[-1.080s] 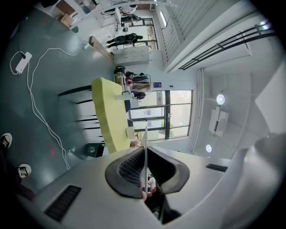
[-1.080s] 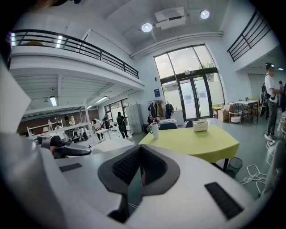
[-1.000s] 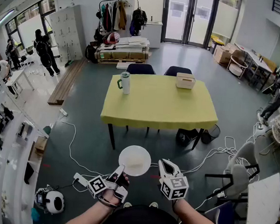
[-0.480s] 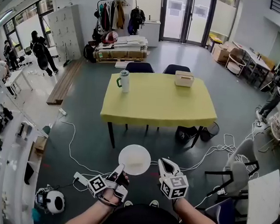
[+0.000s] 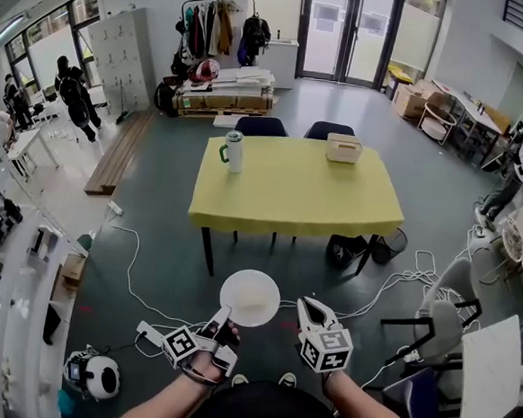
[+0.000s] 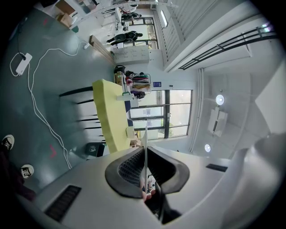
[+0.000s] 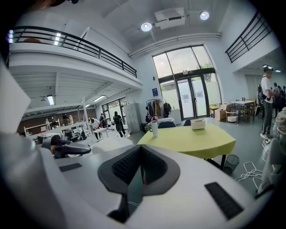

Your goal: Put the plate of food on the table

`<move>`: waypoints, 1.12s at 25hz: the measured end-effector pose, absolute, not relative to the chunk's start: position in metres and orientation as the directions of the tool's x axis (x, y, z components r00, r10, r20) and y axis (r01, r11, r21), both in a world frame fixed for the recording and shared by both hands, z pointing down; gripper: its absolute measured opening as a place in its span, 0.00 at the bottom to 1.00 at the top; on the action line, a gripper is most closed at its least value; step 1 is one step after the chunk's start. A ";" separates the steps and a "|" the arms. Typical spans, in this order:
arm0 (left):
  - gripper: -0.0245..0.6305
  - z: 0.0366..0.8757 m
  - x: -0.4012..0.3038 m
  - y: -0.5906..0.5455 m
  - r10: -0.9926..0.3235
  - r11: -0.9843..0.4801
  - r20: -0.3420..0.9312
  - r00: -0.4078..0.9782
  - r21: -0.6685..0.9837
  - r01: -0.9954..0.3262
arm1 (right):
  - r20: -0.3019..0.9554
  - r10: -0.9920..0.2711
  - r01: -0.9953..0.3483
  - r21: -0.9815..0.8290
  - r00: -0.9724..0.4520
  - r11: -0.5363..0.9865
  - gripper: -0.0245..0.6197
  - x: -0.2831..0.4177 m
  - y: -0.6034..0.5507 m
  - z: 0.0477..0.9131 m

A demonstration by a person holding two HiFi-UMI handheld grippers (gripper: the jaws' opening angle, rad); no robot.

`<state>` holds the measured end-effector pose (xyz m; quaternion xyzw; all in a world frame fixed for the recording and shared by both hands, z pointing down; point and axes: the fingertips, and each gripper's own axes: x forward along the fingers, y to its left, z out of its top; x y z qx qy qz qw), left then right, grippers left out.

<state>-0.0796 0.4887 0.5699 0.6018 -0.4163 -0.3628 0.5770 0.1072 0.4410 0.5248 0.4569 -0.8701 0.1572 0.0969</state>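
Low in the head view: grips the near rim of a white plate [image 5: 250, 298] with the left gripper [image 5: 223, 316], level, over grey floor [image 5: 160, 241], well apart from the near edge of the yellow table [image 5: 307, 198]. Carries something pale on the plate, too faint to name. Holds the right gripper [image 5: 309, 306] near the plate's right rim, apart from it, jaws together, nothing in them. Finds on the table a white tumbler [image 5: 234, 151] near the far left corner and a cream box [image 5: 345, 148] at the far edge; behind that edge, two dark chairs [image 5: 261, 125]. Trails white cables [image 5: 131, 265] over the floor at left.

From the left gripper view: catches the plate edge-on, a thin white line running straight between the dark pads [image 6: 130, 167], both pressed onto it. Shows the table rolled sideways beyond the jaws, well off.

From the right gripper view: brings both pads together at the tips, nothing between. Looks across at the table ahead, tumbler and box on top, and at the plate's pale rim to the left, beside the left gripper's dark jaw.
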 end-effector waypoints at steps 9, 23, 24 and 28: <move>0.08 0.564 -0.096 0.494 -0.913 -0.006 0.006 0.409 1.000 -0.027 | 0.320 -0.783 -0.846 -0.182 -0.533 0.502 0.06 0.092 0.453 0.526; 0.08 0.571 -0.123 0.482 -0.907 -0.004 0.003 0.421 1.000 -0.017 | 0.291 -0.820 -0.870 -0.176 -0.493 0.461 0.06 0.078 0.451 0.518; 0.08 0.573 -0.124 0.480 -0.907 0.000 0.008 0.421 1.000 -0.019 | 0.291 -0.819 -0.869 -0.176 -0.495 0.463 0.06 0.076 0.448 0.519; 0.08 0.575 -0.128 0.463 -0.911 -0.008 -0.001 0.413 1.000 -0.015 | 0.291 -0.812 -0.863 -0.179 -0.506 0.473 0.06 0.070 0.431 0.522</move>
